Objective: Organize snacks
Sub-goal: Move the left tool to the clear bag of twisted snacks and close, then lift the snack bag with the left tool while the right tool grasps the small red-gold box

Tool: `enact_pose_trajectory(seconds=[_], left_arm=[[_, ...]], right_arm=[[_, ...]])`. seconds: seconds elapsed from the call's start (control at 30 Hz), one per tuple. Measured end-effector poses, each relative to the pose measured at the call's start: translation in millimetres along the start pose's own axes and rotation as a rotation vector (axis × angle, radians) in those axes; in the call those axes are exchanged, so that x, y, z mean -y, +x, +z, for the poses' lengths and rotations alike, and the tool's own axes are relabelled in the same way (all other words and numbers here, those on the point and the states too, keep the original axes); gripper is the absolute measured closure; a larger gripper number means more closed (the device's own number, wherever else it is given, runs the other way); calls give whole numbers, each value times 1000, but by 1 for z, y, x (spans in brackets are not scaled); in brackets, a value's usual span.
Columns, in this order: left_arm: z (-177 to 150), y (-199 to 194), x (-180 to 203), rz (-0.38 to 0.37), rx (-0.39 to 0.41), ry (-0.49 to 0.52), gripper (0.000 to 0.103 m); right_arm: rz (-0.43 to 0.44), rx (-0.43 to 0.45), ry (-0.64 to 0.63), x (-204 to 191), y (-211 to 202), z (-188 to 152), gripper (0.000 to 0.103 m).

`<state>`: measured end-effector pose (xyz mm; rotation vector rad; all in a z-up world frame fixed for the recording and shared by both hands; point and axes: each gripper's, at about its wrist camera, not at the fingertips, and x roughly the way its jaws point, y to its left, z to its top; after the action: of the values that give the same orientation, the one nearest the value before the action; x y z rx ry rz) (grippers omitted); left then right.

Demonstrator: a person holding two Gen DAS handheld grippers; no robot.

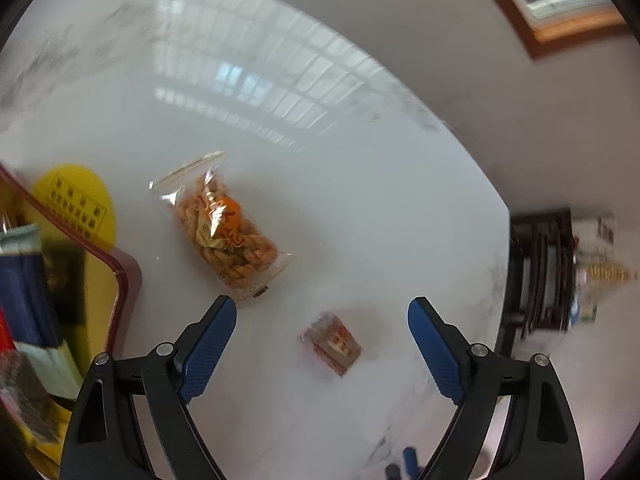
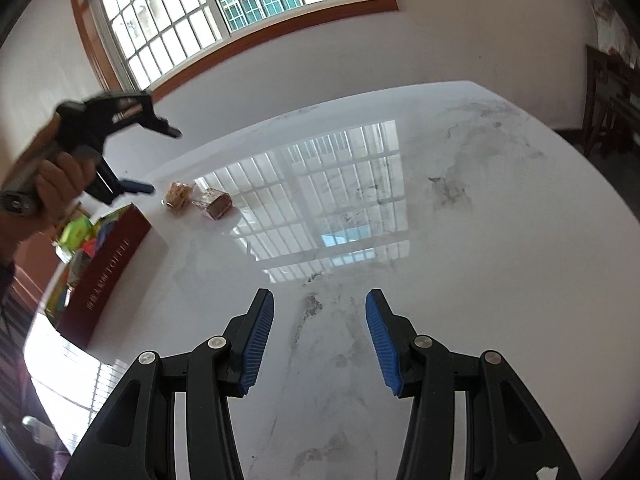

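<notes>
Twist-snack bag: lay flat on the white worktop, well in from its edges, just beside the box.
Small wrapped snack: lay near the bag, between the left gripper's fingers in its view.
Snack box: dark red, at the worktop's left edge — full of mixed packets.
Left gripper: jaws wide apart, empty, above the small snack.
Right gripper: jaws apart, empty — over bare worktop, well apart from the snacks.

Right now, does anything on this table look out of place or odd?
Two snacks lie loose on the white table, outside the red box: a clear bag of twisted crackers and a small wrapped packet. Both grippers are open and empty. Nothing looks spilled or damaged.
</notes>
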<state>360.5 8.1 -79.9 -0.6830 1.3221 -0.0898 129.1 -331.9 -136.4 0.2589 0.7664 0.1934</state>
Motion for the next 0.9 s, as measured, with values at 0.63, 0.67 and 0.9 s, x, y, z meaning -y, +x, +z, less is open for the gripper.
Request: enact_pose_trajectory(seconds=[0.63,0.67,0.9], left_arm=[[18,42,-6,334,16,-183,32],[18,41,-4,334,25,-173,38],[5,32,-10,260,11,-134,61]], right_arm=[[95,4,76,14,-1,-2,54],[97,5,79,15,-1,-2,53],[98,6,96,17,-1,-2,53]])
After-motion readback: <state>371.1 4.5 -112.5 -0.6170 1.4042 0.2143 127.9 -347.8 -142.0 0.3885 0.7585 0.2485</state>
